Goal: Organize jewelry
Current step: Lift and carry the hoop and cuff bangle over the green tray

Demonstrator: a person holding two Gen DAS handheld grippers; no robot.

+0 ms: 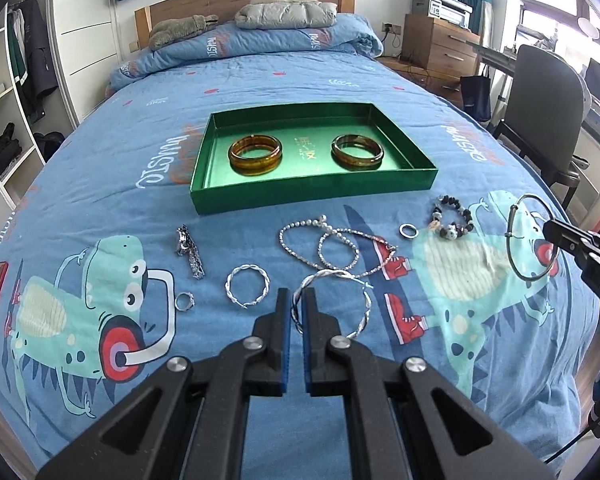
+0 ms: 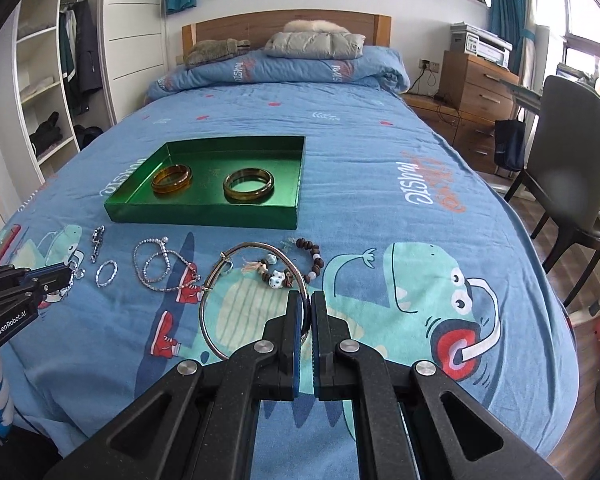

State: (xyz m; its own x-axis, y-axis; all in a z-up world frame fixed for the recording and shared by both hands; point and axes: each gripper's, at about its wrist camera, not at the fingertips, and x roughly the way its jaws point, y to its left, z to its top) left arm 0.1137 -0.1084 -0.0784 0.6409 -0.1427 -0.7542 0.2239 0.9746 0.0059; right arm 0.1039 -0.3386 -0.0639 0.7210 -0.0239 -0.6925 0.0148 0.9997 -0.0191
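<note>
My left gripper (image 1: 296, 300) is shut on a large twisted silver bangle (image 1: 332, 273), lifted a little off the bed. My right gripper (image 2: 306, 300) is shut on a thin plain silver bangle (image 2: 201, 320), also lifted; in the left wrist view it shows at the right (image 1: 556, 232). Ahead lies an open green tray (image 1: 312, 196) with two amber bangles (image 1: 255, 154) (image 1: 357, 151) side by side in it. In front of the tray are a smaller twisted bangle (image 1: 247, 284), a chain necklace (image 1: 332, 248), a beaded bracelet (image 1: 452, 218), a sparkly clip (image 1: 190, 252) and two small rings (image 1: 185, 301) (image 1: 408, 230).
Everything lies on a bed with a blue dinosaur quilt (image 2: 380, 160); a folded duvet and pillows sit at its head. A grey chair (image 2: 572, 168) and a wooden drawer chest (image 2: 480, 92) stand to the right, open wardrobe shelves (image 2: 40, 80) to the left.
</note>
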